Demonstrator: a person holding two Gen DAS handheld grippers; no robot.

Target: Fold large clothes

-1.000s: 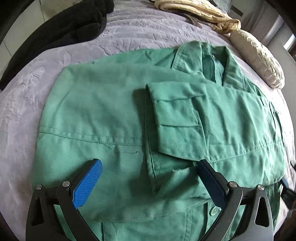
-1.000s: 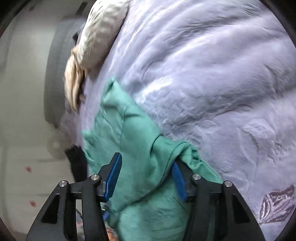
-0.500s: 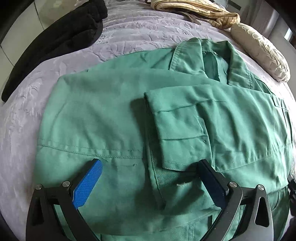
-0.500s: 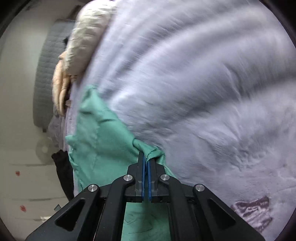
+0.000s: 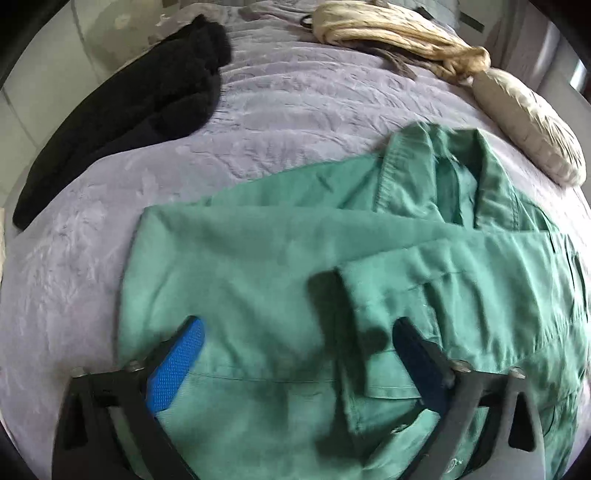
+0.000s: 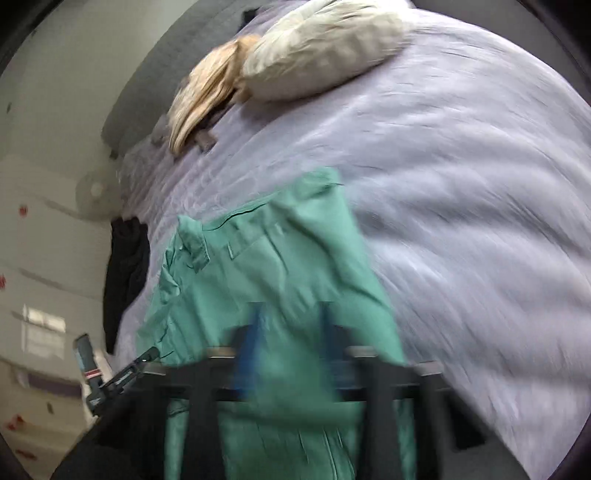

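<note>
A green jacket point(image 5: 280, 266) lies spread on a bed point(image 5: 303, 96), collar toward a pillow point(image 5: 528, 125), one sleeve point(image 5: 436, 295) folded across its front. The left gripper point(image 5: 295, 354) hovers above the lower front with its jaws wide and nothing between them. Half a second ago it hung closer over the cloth; now more of the bed shows beyond the collar, so it has drawn back.

The right gripper point(image 6: 291, 339) has changed more. Half a second ago its jaws were pinched together on the jacket's edge; now, in a heavily blurred right wrist view, the two fingers stand apart with green cloth point(image 6: 280, 266) between and over them. Whether they still pinch the cloth or have let it go, the blur does not show.

A black garment point(image 5: 122, 110) and a cream one point(image 5: 399, 33) wait at the far side of the bed.

The jacket seems mid-fold: with one sleeve in, the right side looks to be coming over next. If the grip has slipped, that edge may need catching again.
</note>
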